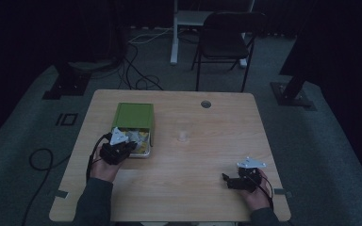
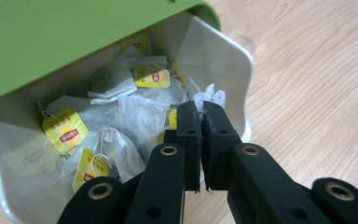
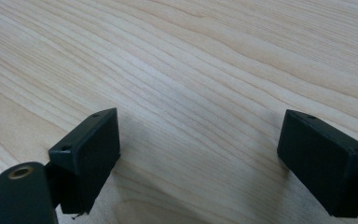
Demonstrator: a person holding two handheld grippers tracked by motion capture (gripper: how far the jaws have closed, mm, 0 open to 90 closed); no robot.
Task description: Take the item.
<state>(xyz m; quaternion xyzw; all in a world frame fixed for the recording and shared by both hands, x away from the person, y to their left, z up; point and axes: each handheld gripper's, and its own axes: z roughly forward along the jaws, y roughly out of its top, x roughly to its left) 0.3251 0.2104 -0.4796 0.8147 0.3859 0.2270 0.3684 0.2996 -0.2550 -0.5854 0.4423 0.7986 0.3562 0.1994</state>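
pinching a white tea bag between clenched jaws of the left gripper, at the 3 o'clock edge of the open tin, as seen along the jaws. from above, hovering at the tin's 7 o'clock corner, bag too small to tell. resting the right gripper over bare table, jaws spread wide, gripping nothing, at the table's 4 o'clock.

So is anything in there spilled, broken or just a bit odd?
Nothing is spilled or broken. The tea bags lie in a loose jumble inside the drawer of the green box, tags pointing every way. The left gripper is shut on a bit of white tea-bag paper. A small clear cup stands upright.
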